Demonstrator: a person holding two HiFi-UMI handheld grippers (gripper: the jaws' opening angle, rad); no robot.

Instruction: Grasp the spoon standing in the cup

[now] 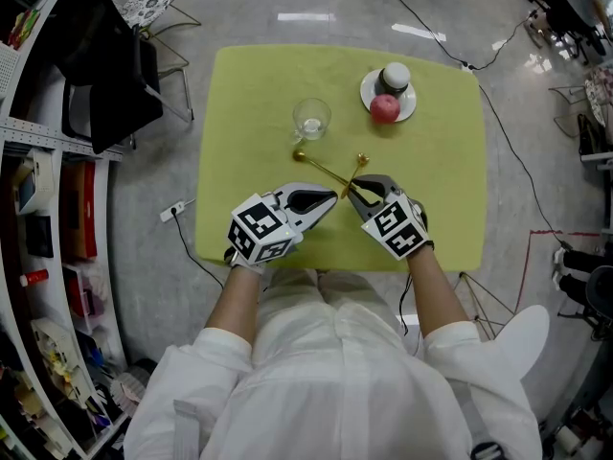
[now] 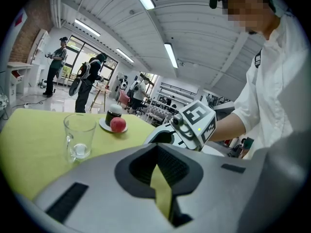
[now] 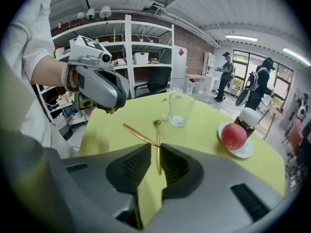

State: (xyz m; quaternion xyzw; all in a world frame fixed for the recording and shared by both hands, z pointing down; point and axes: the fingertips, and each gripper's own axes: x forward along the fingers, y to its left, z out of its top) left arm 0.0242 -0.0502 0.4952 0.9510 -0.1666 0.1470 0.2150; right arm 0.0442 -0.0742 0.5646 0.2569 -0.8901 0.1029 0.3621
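- One desk [image 1: 441, 161] under a yellow-green cloth.
- Two hand-held grippers at its near edge. The left hand-held gripper [image 1: 330, 206] is clenched on nothing. The right hand-held gripper [image 1: 352, 192] is clamped on a spoon handle.
- One plate [image 1: 368, 92] carrying one apple [image 1: 384, 109] and one jar [image 1: 394, 78].
- One glass cup [image 1: 311, 118], empty.
- Two gold spoons, crossed between the cup and the grippers: the held spoon [image 1: 354, 172] and the other spoon [image 1: 321, 168].

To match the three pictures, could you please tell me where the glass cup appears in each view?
Head view: glass cup, upper middle of the table.
Left gripper view: cup, left of centre.
Right gripper view: cup, near centre.
Shared landmark: the red apple, to the cup's right in every view.
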